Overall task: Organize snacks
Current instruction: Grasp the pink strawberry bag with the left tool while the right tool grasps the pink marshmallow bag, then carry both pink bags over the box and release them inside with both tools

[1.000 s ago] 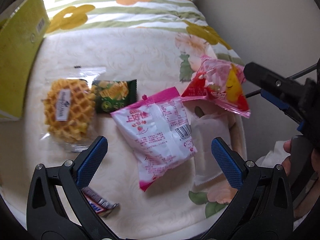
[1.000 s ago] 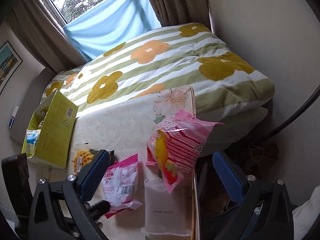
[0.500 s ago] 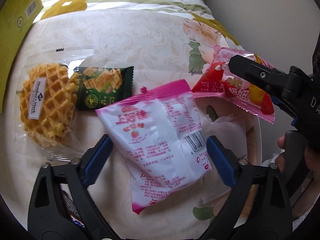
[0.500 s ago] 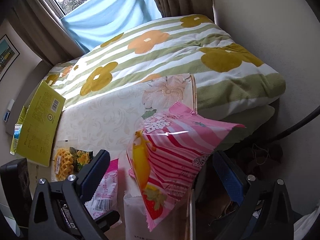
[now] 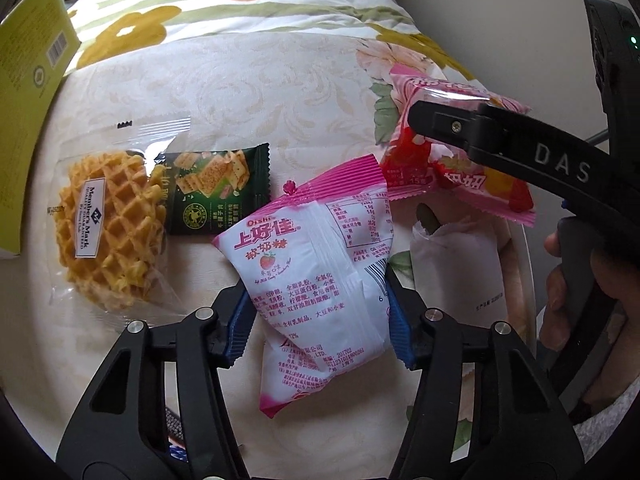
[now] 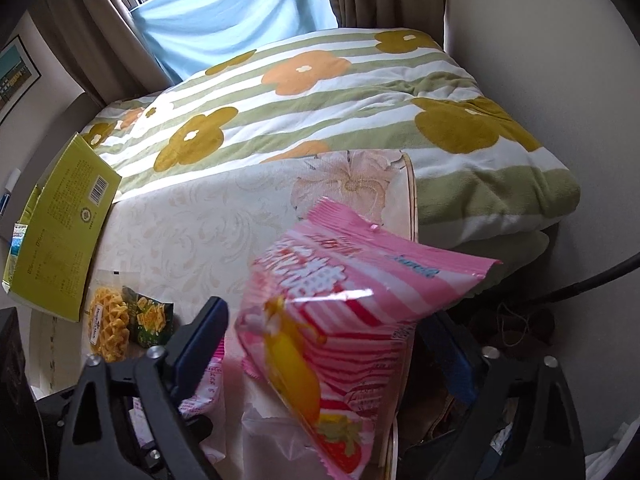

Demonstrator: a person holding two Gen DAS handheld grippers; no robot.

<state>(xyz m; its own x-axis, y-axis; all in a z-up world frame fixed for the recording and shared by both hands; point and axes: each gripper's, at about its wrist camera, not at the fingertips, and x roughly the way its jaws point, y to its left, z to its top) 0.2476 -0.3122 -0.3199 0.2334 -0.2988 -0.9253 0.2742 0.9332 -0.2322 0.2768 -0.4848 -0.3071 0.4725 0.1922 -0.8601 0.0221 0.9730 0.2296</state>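
Observation:
A pink-and-white candy bag [image 5: 316, 264] lies on the cream cloth of the table [image 5: 240, 80]. My left gripper [image 5: 318, 326] is closing on it, and both blue pads press into the bag's sides. A pink striped snack bag [image 6: 352, 320] rests at the table's right edge, also seen in the left wrist view [image 5: 420, 168]. My right gripper [image 6: 324, 344] straddles it with jaws closing. The left pad stands clear of the bag and the right pad is partly hidden behind it. One of its fingers [image 5: 480, 132] crosses above that bag.
A wrapped waffle [image 5: 108, 232] and a green cracker packet [image 5: 214, 192] lie at the left. A white packet [image 5: 456, 264] sits under the striped bag. A yellow-green box [image 6: 60, 232] stands at the table's left edge, and a flowered quilt [image 6: 320, 100] lies behind. A hand [image 5: 560, 272] holds the right gripper.
The left jaws have closed from wide apart onto the pink-and-white bag. The right gripper has come down around the striped bag, which now fills more of its view, and its jaws have narrowed slightly.

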